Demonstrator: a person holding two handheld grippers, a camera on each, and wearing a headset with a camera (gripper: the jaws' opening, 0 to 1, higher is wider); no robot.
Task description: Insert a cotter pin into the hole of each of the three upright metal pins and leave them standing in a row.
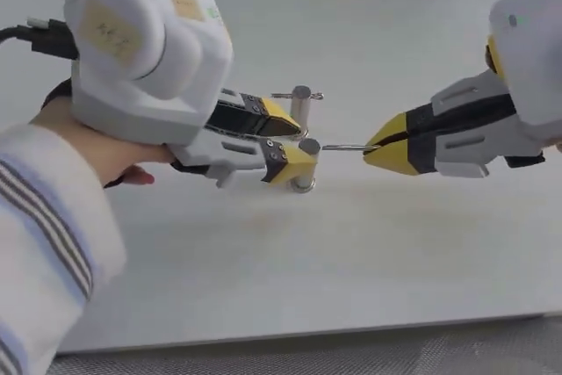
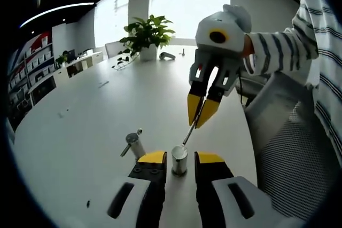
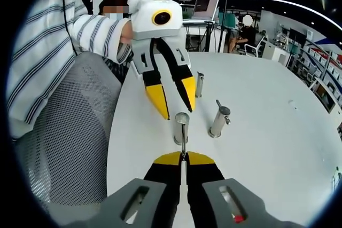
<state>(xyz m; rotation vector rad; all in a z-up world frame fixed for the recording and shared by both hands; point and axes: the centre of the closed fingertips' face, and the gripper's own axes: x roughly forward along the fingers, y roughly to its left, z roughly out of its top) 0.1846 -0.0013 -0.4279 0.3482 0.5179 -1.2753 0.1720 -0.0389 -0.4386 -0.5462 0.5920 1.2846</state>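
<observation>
An upright metal pin stands between the jaws of my left gripper. That gripper is open, with a small gap on each side of the pin. My right gripper is shut on a thin cotter pin, whose free end touches the upright pin near its top. A second pin has a cotter pin through its head. A third pin stands behind the left gripper.
The white table ends close to me at its front edge. A grey mesh chair stands beside the table. A potted plant sits at the far end.
</observation>
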